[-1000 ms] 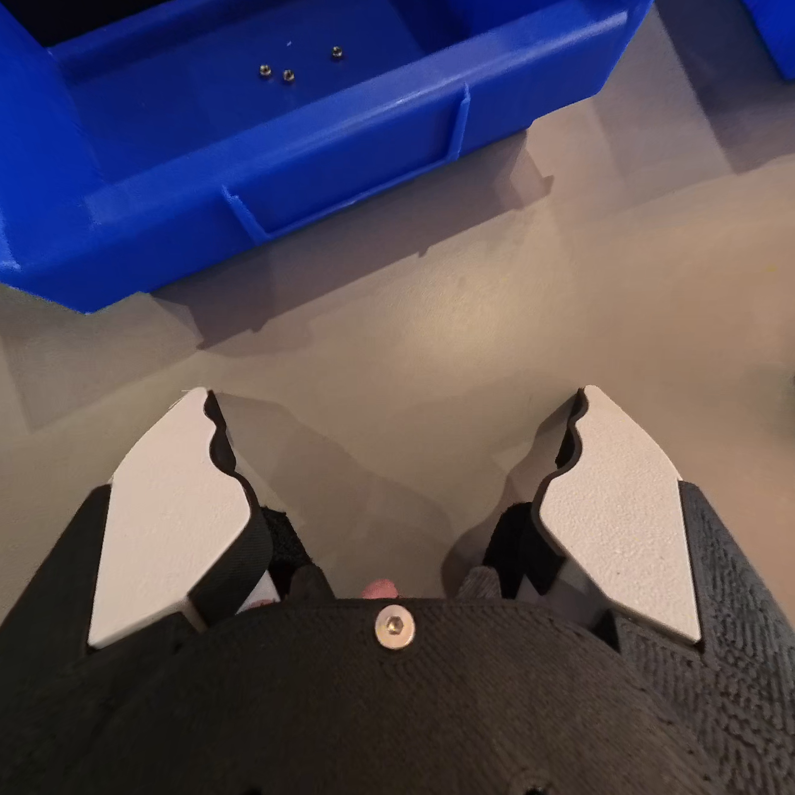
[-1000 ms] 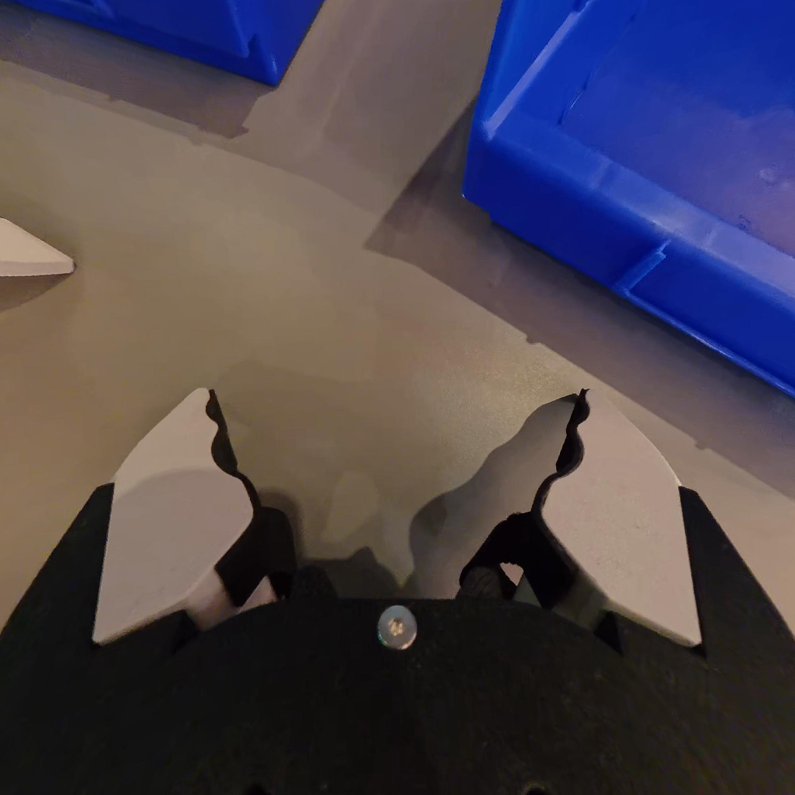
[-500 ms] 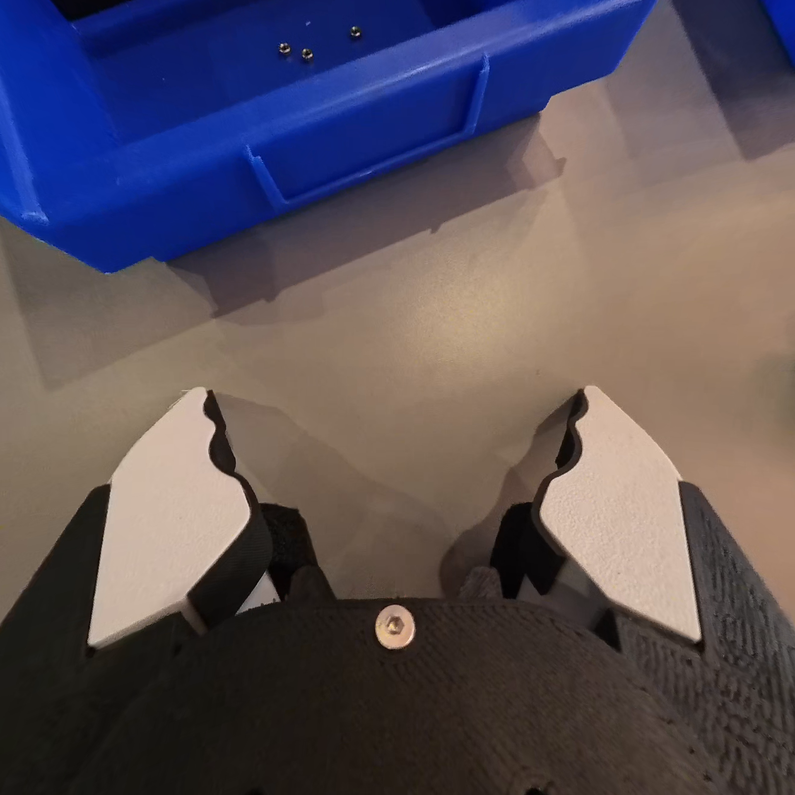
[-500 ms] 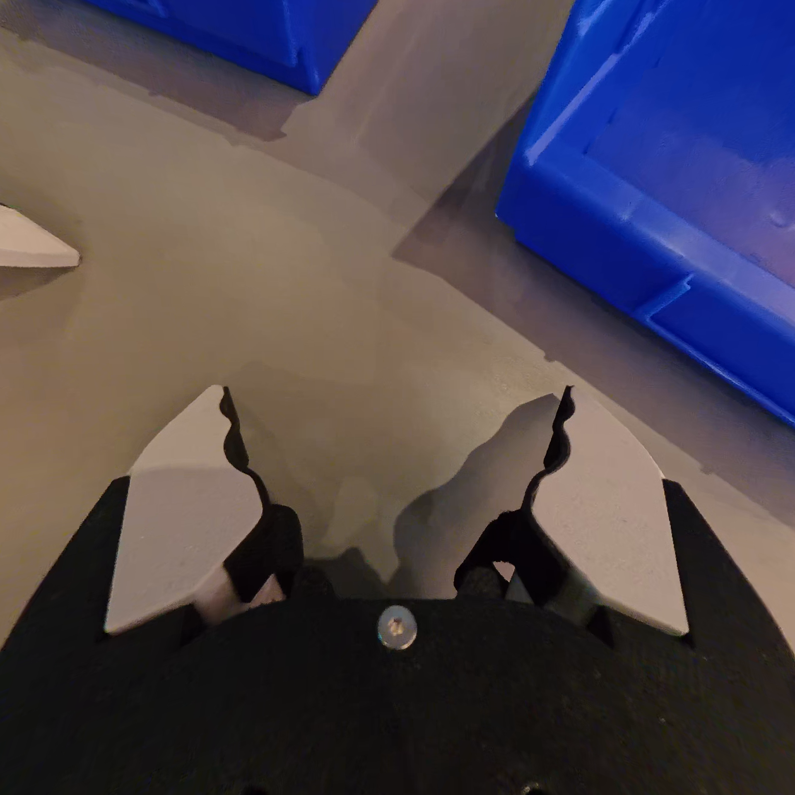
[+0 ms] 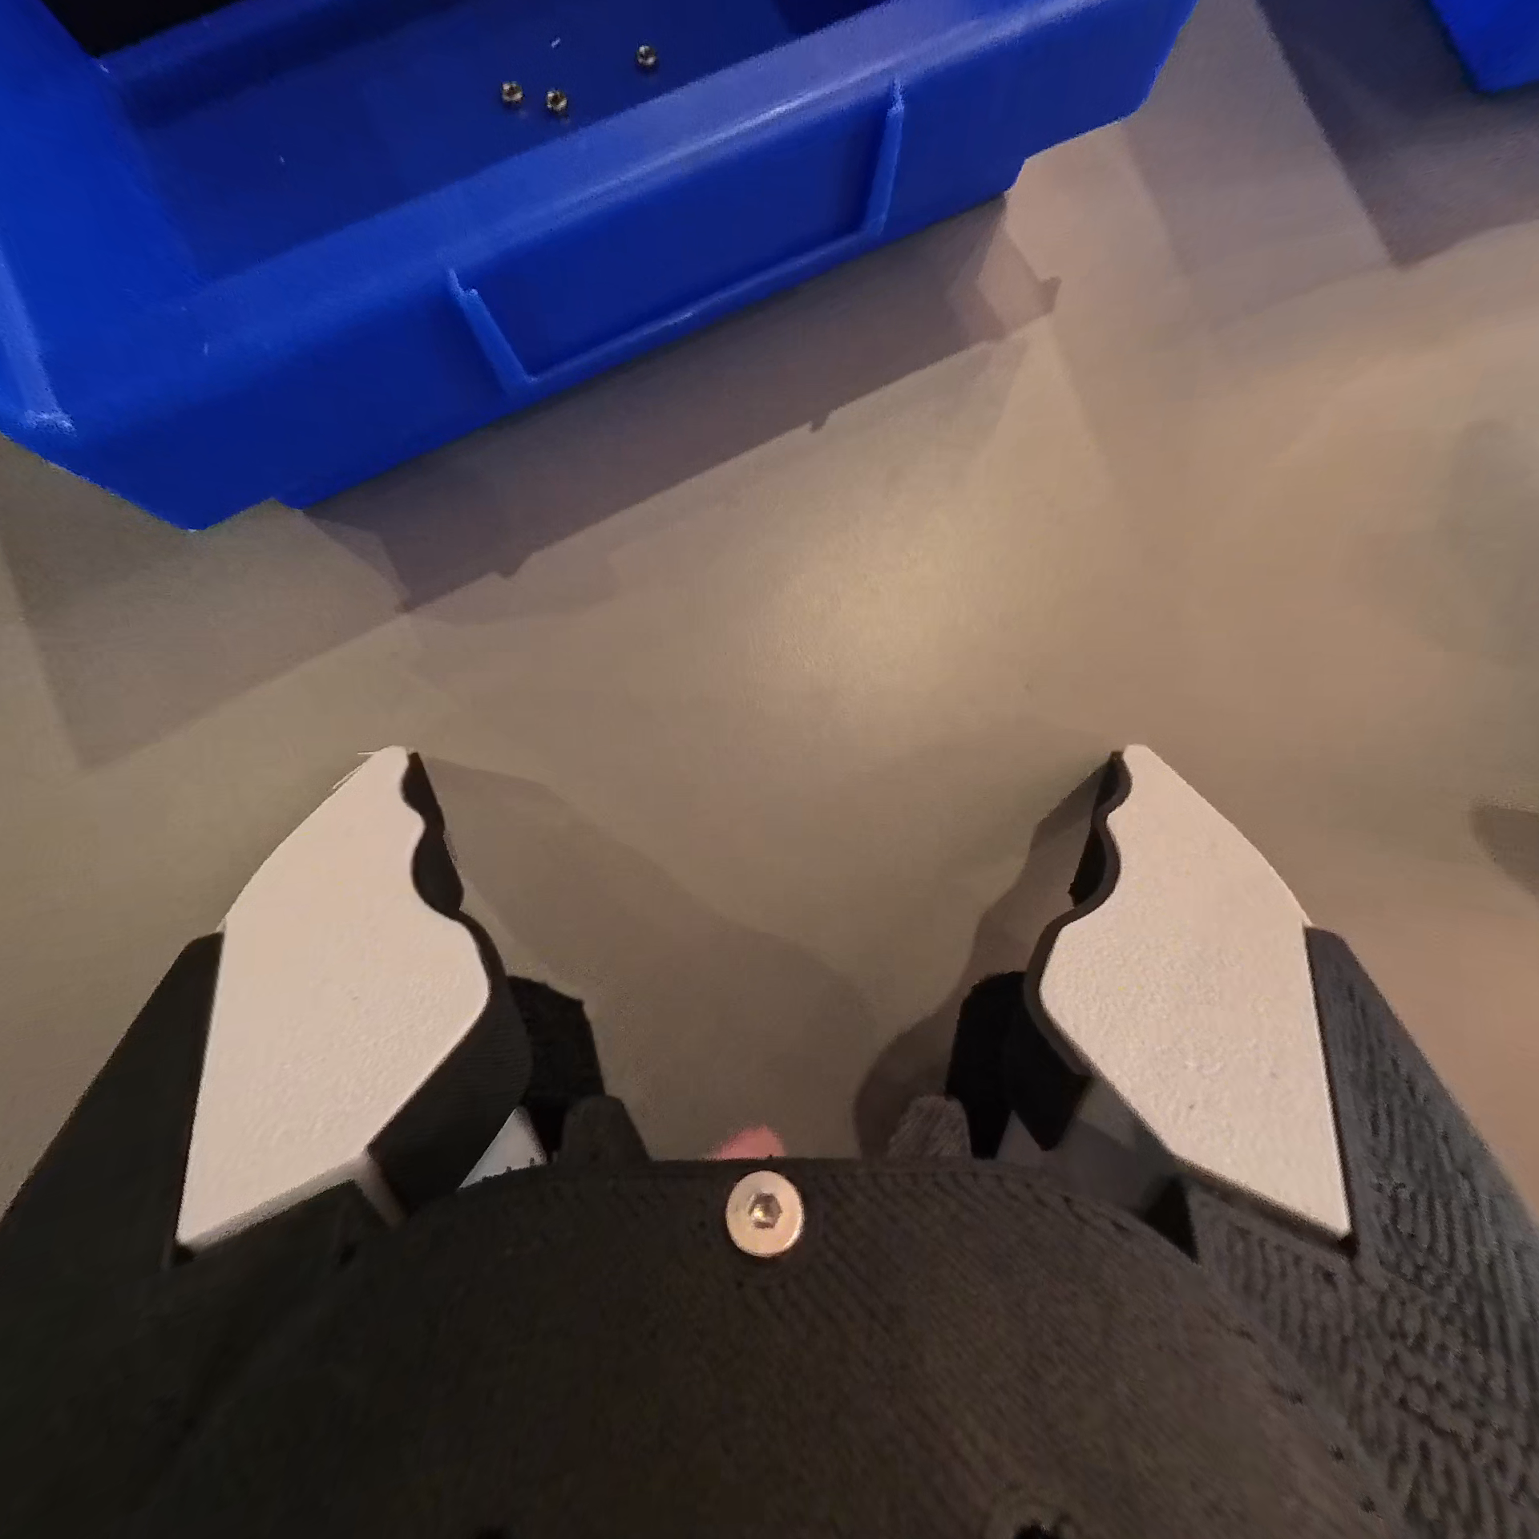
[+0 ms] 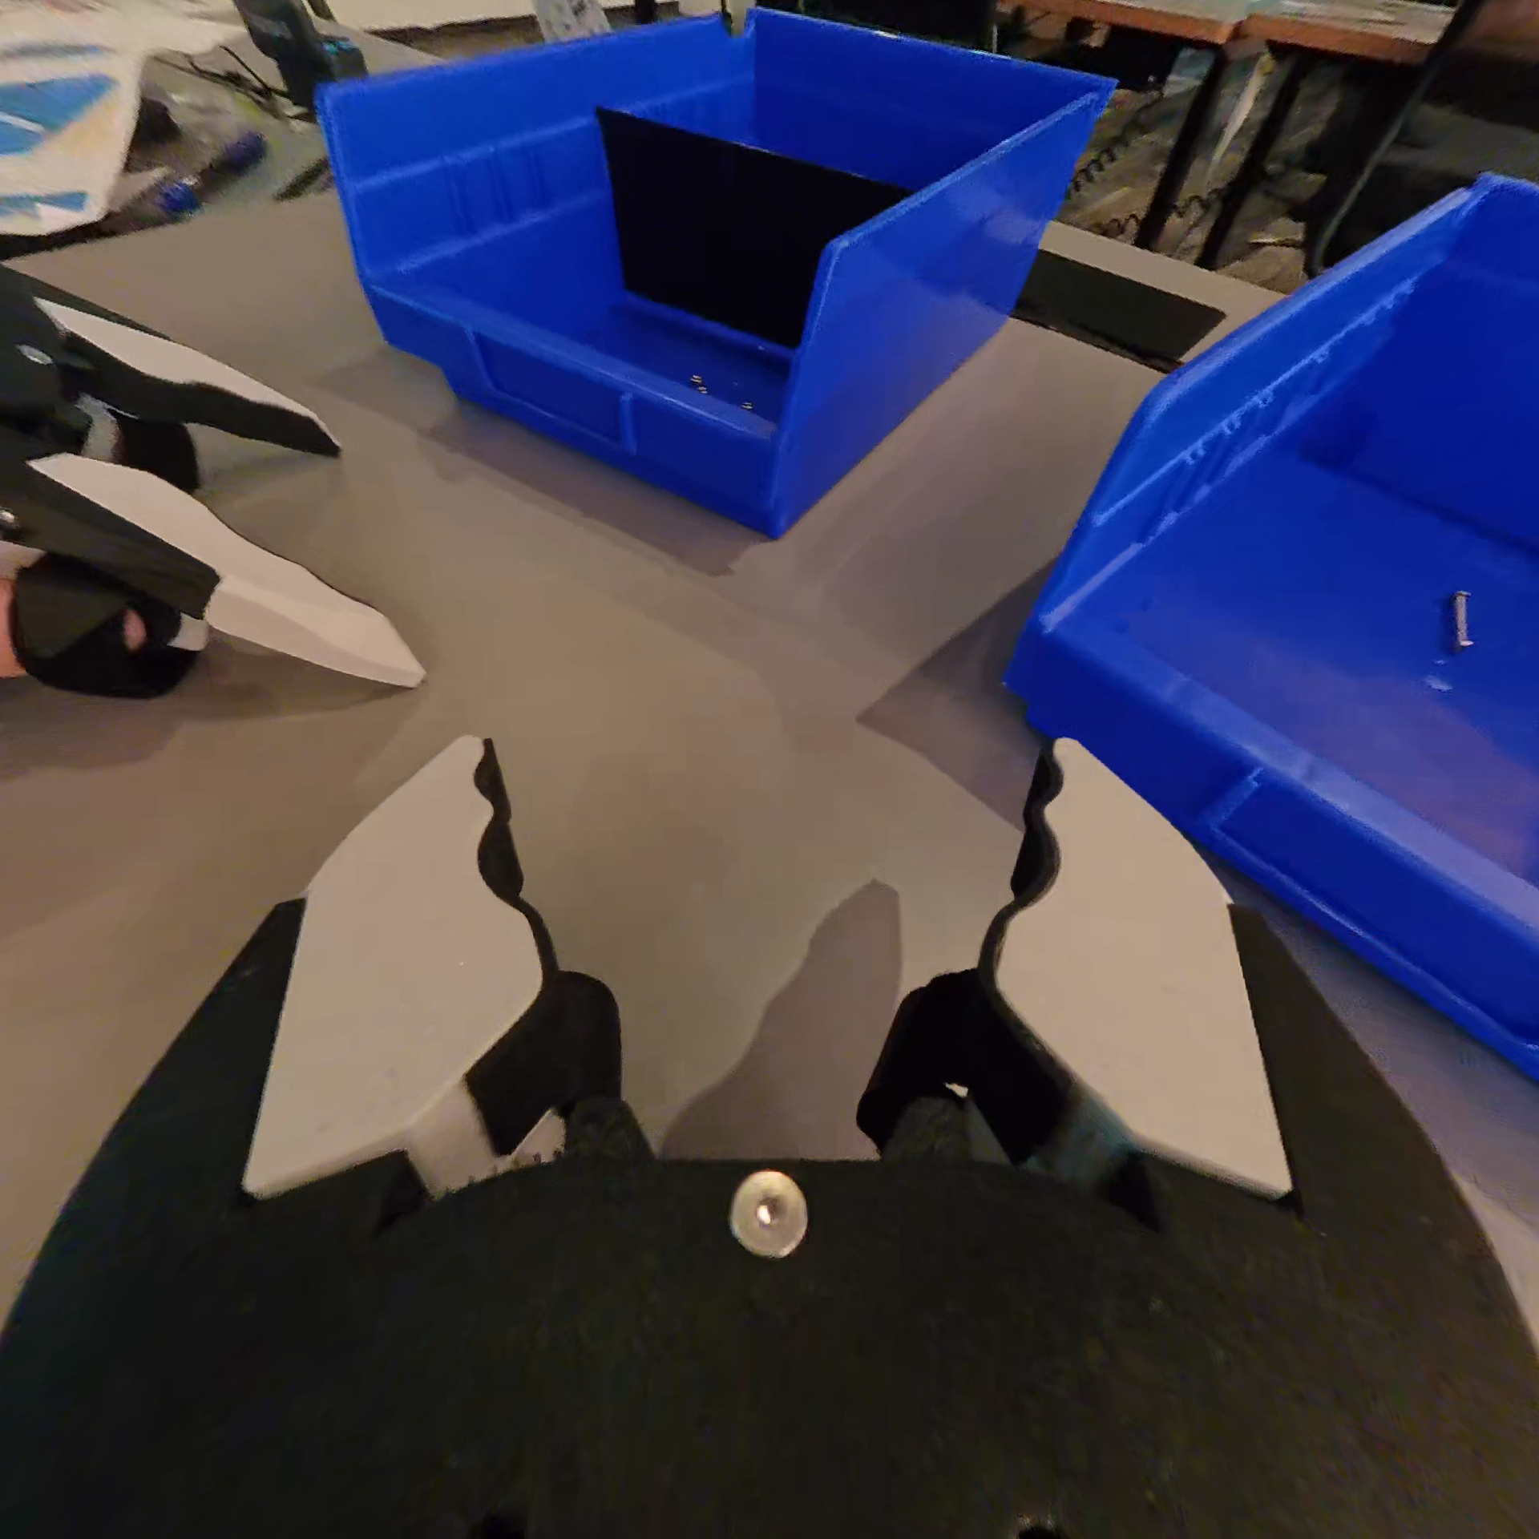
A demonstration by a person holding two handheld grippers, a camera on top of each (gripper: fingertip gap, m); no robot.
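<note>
My left gripper (image 5: 766,758) is open and empty above the grey table (image 5: 833,633), just in front of a blue bin (image 5: 649,250) that holds three small nuts (image 5: 550,100). It also shows in the right wrist view (image 6: 375,558), at the left. My right gripper (image 6: 766,749) is open and empty over the table. It sits between that bin (image 6: 866,375), which has a black divider (image 6: 733,241), and a second blue bin (image 6: 1332,749) at the right that holds a small screw (image 6: 1459,619).
At the table's far left lie papers (image 6: 58,141) and small tools (image 6: 208,175). A black strip (image 6: 1108,308) lies behind the bins. Table legs (image 6: 1199,125) stand beyond the far edge. Another blue bin's corner (image 5: 1499,50) shows top right in the left wrist view.
My right gripper has tilted up and drawn back, so both bins and the left gripper now show in full. My left gripper has shifted slightly. Both stayed open.
</note>
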